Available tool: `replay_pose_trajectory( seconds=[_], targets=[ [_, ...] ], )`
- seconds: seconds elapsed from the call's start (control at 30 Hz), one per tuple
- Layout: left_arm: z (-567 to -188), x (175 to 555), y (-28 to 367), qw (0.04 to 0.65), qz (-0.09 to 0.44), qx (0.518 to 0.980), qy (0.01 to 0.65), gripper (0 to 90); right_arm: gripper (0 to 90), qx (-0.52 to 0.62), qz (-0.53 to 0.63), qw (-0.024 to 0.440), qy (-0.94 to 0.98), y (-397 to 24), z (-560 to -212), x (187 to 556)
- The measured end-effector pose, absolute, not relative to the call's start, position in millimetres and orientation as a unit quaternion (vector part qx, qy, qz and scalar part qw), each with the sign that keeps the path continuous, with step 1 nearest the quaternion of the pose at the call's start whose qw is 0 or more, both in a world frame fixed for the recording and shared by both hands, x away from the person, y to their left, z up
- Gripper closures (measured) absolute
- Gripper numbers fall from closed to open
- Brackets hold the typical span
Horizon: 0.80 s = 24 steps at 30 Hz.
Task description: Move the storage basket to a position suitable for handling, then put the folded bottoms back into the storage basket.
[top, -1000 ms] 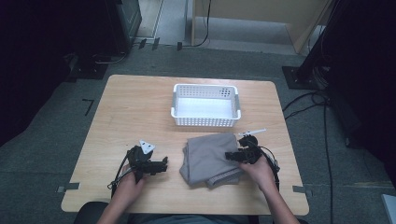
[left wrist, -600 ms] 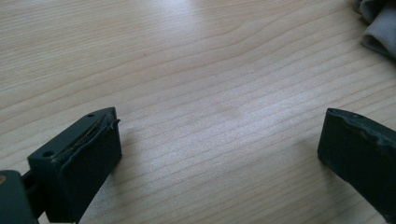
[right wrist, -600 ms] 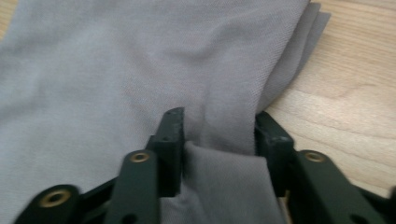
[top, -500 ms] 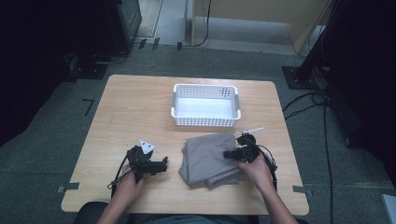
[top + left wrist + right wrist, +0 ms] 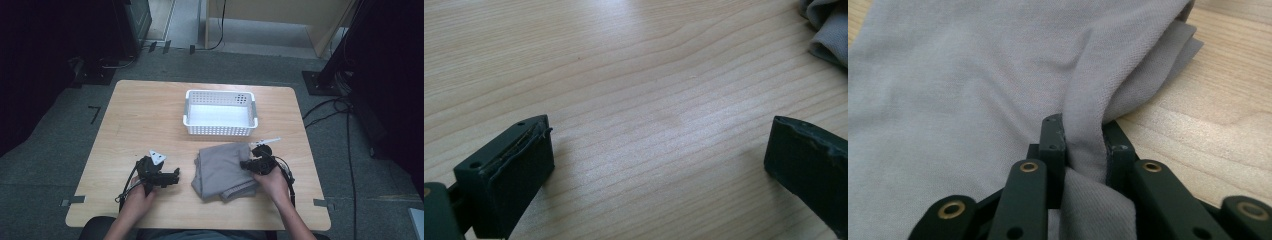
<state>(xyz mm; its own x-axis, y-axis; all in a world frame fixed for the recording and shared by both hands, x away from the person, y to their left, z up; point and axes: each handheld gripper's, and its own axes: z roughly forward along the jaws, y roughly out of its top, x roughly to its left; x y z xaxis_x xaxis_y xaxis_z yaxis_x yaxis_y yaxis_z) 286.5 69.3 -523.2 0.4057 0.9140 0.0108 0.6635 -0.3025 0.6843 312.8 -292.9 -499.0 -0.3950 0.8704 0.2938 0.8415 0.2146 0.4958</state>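
Table (image 5: 150,115) in the high view carries one white basket (image 5: 220,113) and one grey cloth (image 5: 222,170), between left gripper (image 5: 176,176) and right gripper (image 5: 243,164). Left gripper view: jaws wide apart over bare wood. Right gripper view: jaws, having just closed, pinch a cloth fold.

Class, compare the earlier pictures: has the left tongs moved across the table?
No. The left tongs sits at the same distance from the white basket and the table's near edge.
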Motion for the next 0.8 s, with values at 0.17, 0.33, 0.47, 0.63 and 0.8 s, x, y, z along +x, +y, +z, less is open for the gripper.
replay_pose_trajectory(
  seconds=[0.17, 0.33, 0.47, 0.63, 0.8],
  targets=[
    [-523.2, 286.5, 69.3, 0.306, 0.205, 0.780, 0.505, 0.0, 78.1, 0.544, 0.289, 0.009, 0.787, -293.4, -495.2, 317.8],
    [-523.1, 286.5, 69.3, 0.306, 0.205, 0.781, 0.505, 0.0, 78.3, 0.541, 0.285, 0.005, 0.791, -293.0, -491.1, 320.4],
    [-523.1, 286.5, 69.3, 0.306, 0.205, 0.781, 0.505, 0.0, 78.5, 0.535, 0.287, 0.007, 0.794, -292.1, -483.0, 320.6],
    [-523.0, 286.5, 69.4, 0.305, 0.204, 0.781, 0.505, 0.0, 78.7, 0.525, 0.294, 0.009, 0.799, -288.7, -466.2, 322.0],
    [-523.0, 286.5, 69.4, 0.305, 0.204, 0.781, 0.505, 0.0, 79.0, 0.510, 0.303, 0.011, 0.805, -280.9, -445.4, 323.9]
  ],
)
